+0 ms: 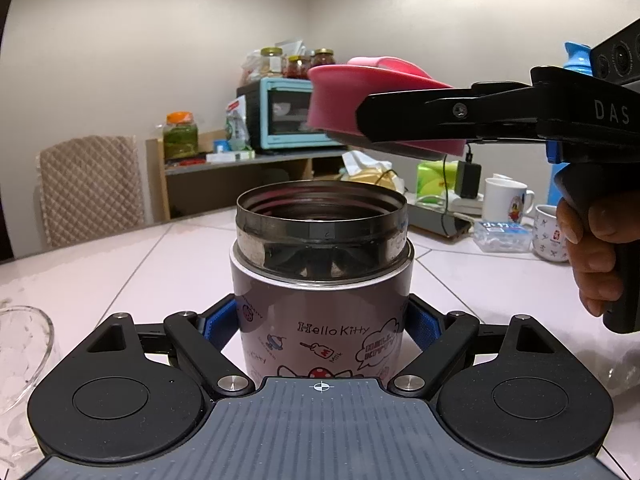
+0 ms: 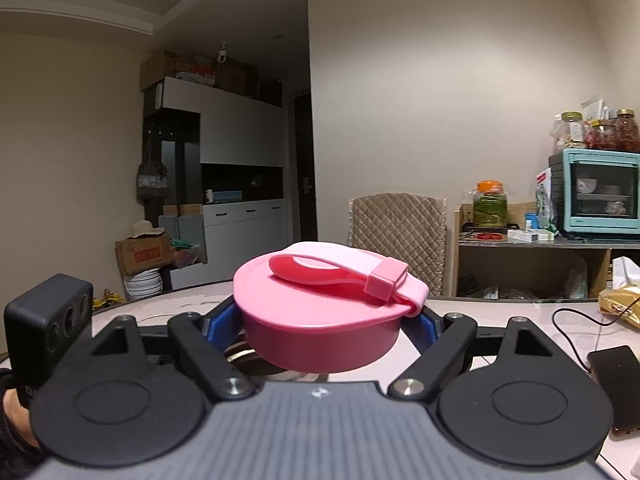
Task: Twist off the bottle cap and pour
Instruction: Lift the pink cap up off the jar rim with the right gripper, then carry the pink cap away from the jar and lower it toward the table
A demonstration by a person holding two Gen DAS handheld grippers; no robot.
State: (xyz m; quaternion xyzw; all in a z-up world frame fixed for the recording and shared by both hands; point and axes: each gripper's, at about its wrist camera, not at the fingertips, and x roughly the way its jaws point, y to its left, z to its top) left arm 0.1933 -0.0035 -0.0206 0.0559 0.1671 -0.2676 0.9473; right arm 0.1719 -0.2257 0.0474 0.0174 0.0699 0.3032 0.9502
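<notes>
with the left claw [image 1: 322,332] clamped on the open jar [image 1: 322,264] and the right claw [image 2: 322,330] pinching the pink lid [image 2: 320,320] above, carry the lid well aside before pouring

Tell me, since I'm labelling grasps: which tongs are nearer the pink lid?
Right: the right tongs clamp the pink lid; the left tongs grip the jar below it.

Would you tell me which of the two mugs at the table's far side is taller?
The plain white mug with one cartoon print; the squatter patterned mug stands nearer beside it.
</notes>
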